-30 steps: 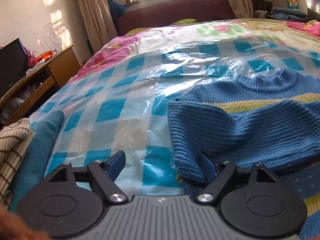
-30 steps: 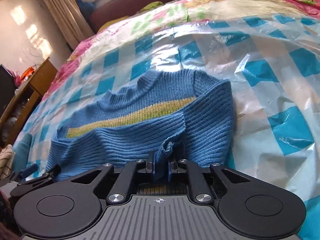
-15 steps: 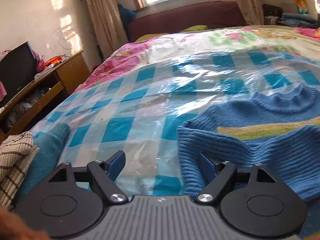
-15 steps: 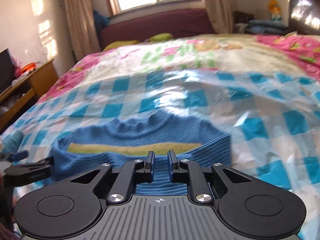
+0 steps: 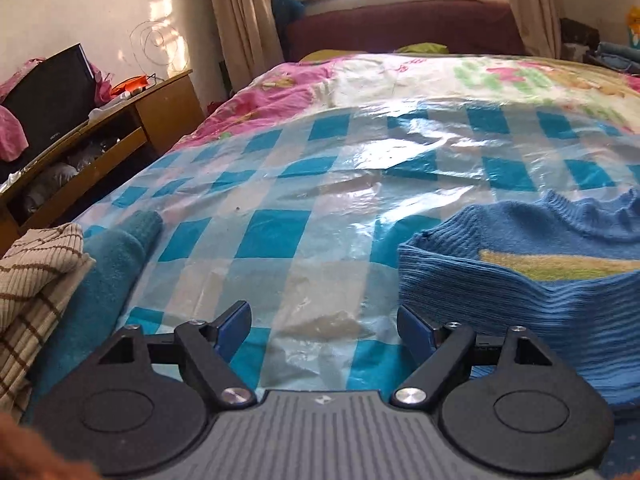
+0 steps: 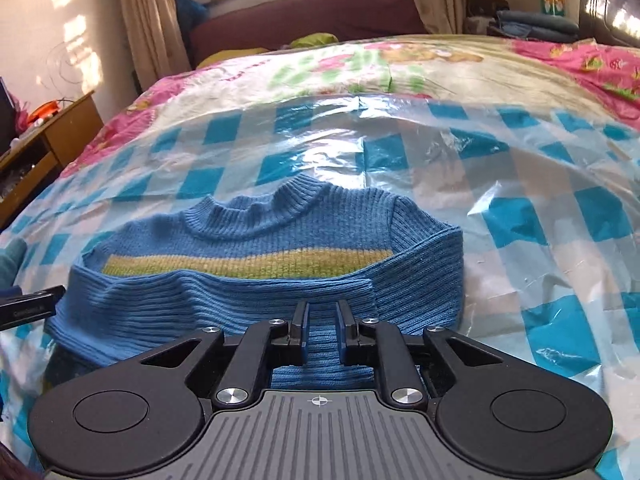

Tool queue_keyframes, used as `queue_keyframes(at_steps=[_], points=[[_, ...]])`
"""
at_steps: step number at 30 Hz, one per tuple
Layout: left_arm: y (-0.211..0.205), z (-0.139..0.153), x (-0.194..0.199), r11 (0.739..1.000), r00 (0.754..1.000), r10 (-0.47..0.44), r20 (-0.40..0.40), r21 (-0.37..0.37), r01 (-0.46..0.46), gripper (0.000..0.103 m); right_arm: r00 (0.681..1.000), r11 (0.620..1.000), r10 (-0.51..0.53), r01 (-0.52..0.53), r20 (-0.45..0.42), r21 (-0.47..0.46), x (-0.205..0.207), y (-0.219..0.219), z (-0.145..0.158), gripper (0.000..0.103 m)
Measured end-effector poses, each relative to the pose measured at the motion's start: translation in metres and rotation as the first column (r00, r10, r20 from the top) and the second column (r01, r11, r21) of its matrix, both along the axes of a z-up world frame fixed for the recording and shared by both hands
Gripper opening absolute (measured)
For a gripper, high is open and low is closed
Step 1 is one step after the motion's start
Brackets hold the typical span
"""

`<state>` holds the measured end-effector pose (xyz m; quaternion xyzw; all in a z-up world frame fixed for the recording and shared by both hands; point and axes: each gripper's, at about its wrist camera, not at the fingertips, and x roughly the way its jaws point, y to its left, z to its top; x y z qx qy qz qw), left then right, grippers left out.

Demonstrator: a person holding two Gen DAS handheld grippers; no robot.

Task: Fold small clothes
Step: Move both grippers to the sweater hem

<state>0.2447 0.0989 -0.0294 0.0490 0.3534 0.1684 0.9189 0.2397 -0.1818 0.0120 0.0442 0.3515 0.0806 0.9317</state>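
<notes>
A small blue knit sweater (image 6: 280,280) with a yellow-green stripe lies on the plastic-covered bed, both sleeves folded across its front. It also shows at the right of the left wrist view (image 5: 540,280). My right gripper (image 6: 322,320) hovers just above the sweater's lower middle, jaws slightly apart and holding nothing. My left gripper (image 5: 322,324) is wide open and empty over the checked plastic sheet (image 5: 280,232), just left of the sweater's edge. Its tip shows at the left edge of the right wrist view (image 6: 32,306).
A teal cloth (image 5: 112,264) and a beige striped garment (image 5: 32,272) lie at the bed's left edge. A wooden desk (image 5: 120,136) with a monitor stands left of the bed. Folded jeans (image 6: 536,26) sit at the far right. A window and curtains are behind the headboard.
My right gripper let go of the sleeve it pinched, opened slightly and pulled back. The sleeve now lies across the sweater. My left gripper drew back to the left, still open.
</notes>
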Motion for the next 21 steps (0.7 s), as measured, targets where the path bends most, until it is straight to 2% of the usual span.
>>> queue_keyframes(at_steps=[6,10,14,16,21], points=[[-0.017,0.008,0.007,0.998,0.998,-0.059,0.029,0.012,0.059,0.085,0.998,0.999,0.045,-0.044,0.041,-0.016,0.003,0.011,0.008,0.016],[-0.026,0.001,0.018,0.996,0.996,-0.091,0.009,0.026,0.091,0.085,0.997,0.997,0.077,-0.077,0.015,-0.012,0.021,0.018,-0.001,0.016],[-0.023,-0.011,0.024,0.995,0.996,-0.086,-0.037,0.047,0.088,0.086,0.998,0.999,0.049,-0.05,-0.042,-0.02,0.035,0.009,-0.014,0.014],[-0.021,-0.012,0.023,0.995,0.996,-0.076,-0.048,0.059,0.079,0.086,0.998,0.998,0.05,-0.051,-0.044,-0.029,0.033,0.008,-0.012,0.014],[-0.02,-0.003,0.011,0.996,0.996,-0.077,-0.038,0.034,0.079,0.085,0.997,0.997,0.067,-0.067,-0.024,-0.027,0.02,0.009,-0.002,0.017]])
